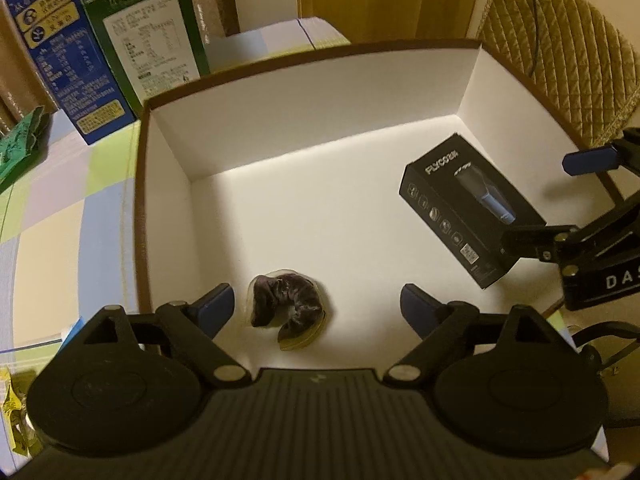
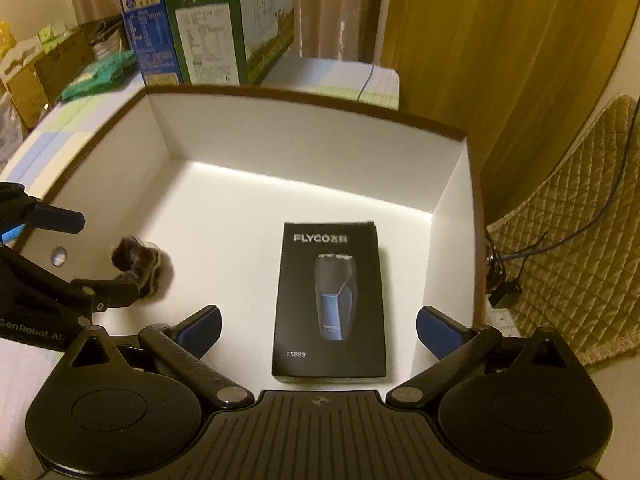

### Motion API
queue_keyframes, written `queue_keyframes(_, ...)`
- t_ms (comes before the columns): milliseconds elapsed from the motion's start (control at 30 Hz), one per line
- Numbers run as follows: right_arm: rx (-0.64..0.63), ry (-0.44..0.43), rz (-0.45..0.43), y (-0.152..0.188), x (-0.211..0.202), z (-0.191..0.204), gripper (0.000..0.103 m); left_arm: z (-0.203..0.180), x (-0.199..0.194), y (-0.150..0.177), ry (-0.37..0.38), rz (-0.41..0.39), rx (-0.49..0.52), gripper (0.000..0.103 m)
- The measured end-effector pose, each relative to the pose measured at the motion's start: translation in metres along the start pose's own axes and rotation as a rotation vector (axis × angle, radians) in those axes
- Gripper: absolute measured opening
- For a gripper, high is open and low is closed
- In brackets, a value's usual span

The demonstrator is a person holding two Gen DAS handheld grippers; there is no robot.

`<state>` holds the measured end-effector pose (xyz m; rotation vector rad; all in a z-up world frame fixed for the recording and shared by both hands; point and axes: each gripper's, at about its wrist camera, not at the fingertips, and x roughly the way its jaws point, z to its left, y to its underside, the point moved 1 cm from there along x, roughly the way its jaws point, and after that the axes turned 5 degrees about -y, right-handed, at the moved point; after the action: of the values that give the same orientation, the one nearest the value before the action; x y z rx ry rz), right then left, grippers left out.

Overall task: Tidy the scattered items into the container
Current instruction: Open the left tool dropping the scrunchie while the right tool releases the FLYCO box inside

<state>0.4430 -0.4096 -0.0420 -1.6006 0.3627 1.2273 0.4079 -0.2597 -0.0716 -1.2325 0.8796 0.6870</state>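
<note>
A white-lined box with a brown rim (image 1: 312, 92) (image 2: 304, 136) sits on the table. On its floor lie a black FLYCO shaver box (image 1: 460, 204) (image 2: 330, 300) and a dark velvet scrunchie in a clear wrapper (image 1: 288, 304) (image 2: 138, 264). My left gripper (image 1: 320, 308) is open and empty, held above the scrunchie; it also shows in the right wrist view (image 2: 80, 256). My right gripper (image 2: 318, 330) is open and empty above the near end of the shaver box; it also shows in the left wrist view (image 1: 560, 200).
Blue and green cartons (image 1: 108, 52) (image 2: 208, 28) stand behind the box. A green packet (image 1: 20, 144) (image 2: 100, 74) lies on the checked tablecloth (image 1: 52, 224). A quilted chair (image 1: 560, 48) (image 2: 568, 220) stands to the right, with a cable over it.
</note>
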Motion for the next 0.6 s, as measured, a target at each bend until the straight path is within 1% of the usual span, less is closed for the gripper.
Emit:
queue_keyframes(367,0.028,-0.044,-0.073,0.005,-0.033,0.013,0.101,0.003,-0.043,0.006,-0.027,-0.071,-0.032,0.091)
queue_keyframes(600,0.017,-0.063,-0.144,0.013,-0.06,0.03,0.101,0.005,-0.076,0.018,-0.043,-0.129,-0.06,0.091)
